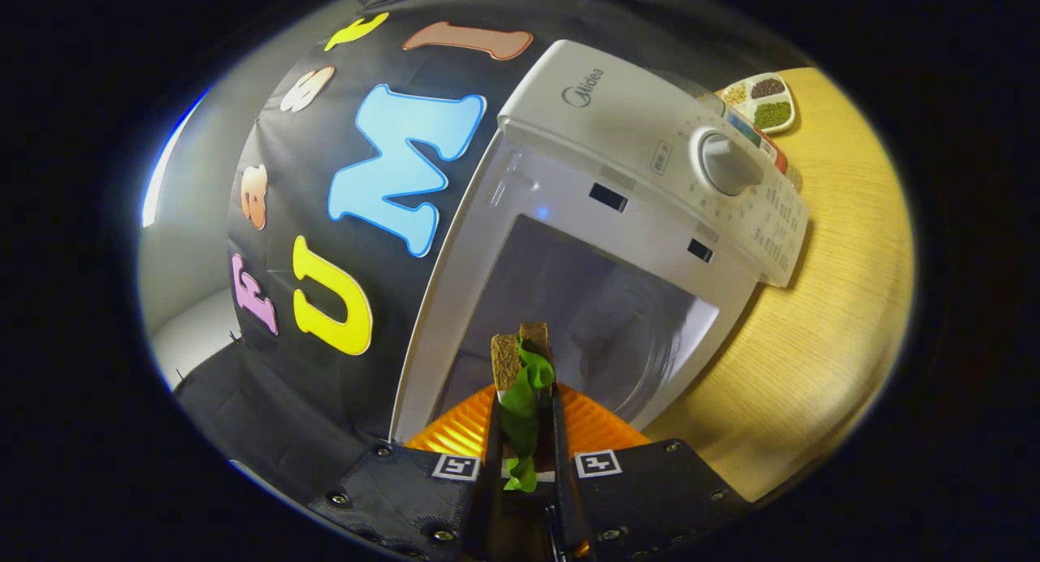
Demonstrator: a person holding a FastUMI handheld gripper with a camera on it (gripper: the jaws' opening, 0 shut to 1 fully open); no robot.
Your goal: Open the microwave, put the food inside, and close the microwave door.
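Because the microwave [617, 221] already stands open at centre frame, its cavity faces the gripper [524, 432], whose fingers are clamped on the sandwich [520, 375], bread and green leaf held edge-on just before the opening, above the desk [821, 335], ready to go in.

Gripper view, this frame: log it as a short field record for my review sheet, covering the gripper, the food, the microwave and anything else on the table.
gripper: gripper shut on the sandwich
food: sandwich, bread slices with green lettuce hanging between the fingers
microwave: white microwave, door open, cavity just ahead of the fingers
food position: at the cavity mouth, not yet set down
table: wooden table
other: divided snack tray beyond the microwave
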